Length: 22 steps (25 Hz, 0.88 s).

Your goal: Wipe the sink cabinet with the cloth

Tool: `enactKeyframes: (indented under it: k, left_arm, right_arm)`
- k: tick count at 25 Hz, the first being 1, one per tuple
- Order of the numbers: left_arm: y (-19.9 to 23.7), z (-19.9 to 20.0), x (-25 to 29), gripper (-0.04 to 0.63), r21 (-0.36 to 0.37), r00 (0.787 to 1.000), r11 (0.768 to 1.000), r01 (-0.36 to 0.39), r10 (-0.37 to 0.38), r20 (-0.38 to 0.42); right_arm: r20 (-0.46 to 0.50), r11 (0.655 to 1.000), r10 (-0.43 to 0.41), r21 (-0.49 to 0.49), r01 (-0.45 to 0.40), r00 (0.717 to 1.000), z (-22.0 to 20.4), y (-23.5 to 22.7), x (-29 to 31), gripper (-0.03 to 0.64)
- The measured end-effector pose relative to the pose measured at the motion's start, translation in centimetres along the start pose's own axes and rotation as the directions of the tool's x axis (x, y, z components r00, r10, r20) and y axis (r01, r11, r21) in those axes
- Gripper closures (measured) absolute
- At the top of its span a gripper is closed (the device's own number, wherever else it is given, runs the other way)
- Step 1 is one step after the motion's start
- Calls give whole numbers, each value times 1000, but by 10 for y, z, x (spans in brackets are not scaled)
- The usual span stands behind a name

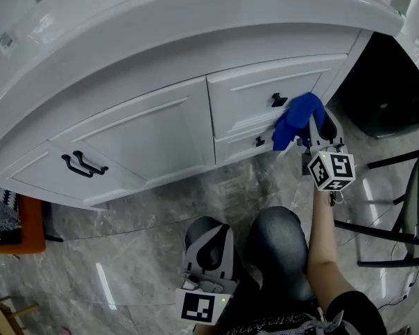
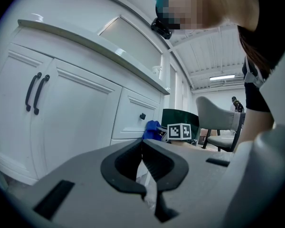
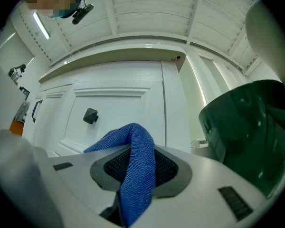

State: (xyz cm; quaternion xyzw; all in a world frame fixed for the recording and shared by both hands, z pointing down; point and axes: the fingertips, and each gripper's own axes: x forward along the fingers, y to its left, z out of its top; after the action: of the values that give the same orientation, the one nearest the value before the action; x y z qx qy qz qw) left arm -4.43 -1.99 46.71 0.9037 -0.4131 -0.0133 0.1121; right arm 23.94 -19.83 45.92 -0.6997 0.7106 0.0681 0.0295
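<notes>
The white sink cabinet [image 1: 146, 135] fills the upper head view, with two doors at left and drawers at right. My right gripper [image 1: 313, 122] is shut on a blue cloth [image 1: 295, 120] and holds it against the drawer fronts, just below a black knob [image 1: 278, 101]. In the right gripper view the cloth [image 3: 135, 160] runs up between the jaws and drapes toward the drawer, right of the knob [image 3: 90, 115]. My left gripper [image 1: 209, 236] hangs low by the person's knee, shut and holding nothing. Its view shows the cloth [image 2: 152, 129] far off.
A pair of black door handles [image 1: 84, 165] sits on the left doors. A dark bin [image 1: 391, 82] stands right of the cabinet, with chair legs [image 1: 384, 229] on the marble floor nearby. An orange thing [image 1: 24, 225] lies at the far left.
</notes>
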Motion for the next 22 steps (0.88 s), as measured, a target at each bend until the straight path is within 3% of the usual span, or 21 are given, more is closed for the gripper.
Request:
enactKeyframes:
  k: [7,14,16,18,20,22]
  left_arm:
    - [11,-10,2,591,-18,1000,1000,-20,20,-5]
    - [23,-8,0,591,-21,999,999,-45,45,-7]
    - [20,-13,2,591,-27,999,999,-28,28,-21]
    - [17,-17,4,591,-36,1000,999,-14,13,-28]
    - [15,-16,4,591,-39,1000,999,-5,4,-25]
    - [15,-17,3,591,-30,1000,1000,-2,1,-29]
  right_arm:
    - [16,999,-52,-8,53,998,-2,-10,-9,502]
    - [-94,989,-145,-7,145,985,-24,-13,-23,502]
    - [-90,996,-83,24,86,992,-24,10,-29,502]
    - [-82,998,43,41,-39,996,-23,50,-35,502]
    - [-71,980,195,50,-191,978,-21,96,-39,502]
    - [-54,942,332,64,-329,942,-19,139,-40,502]
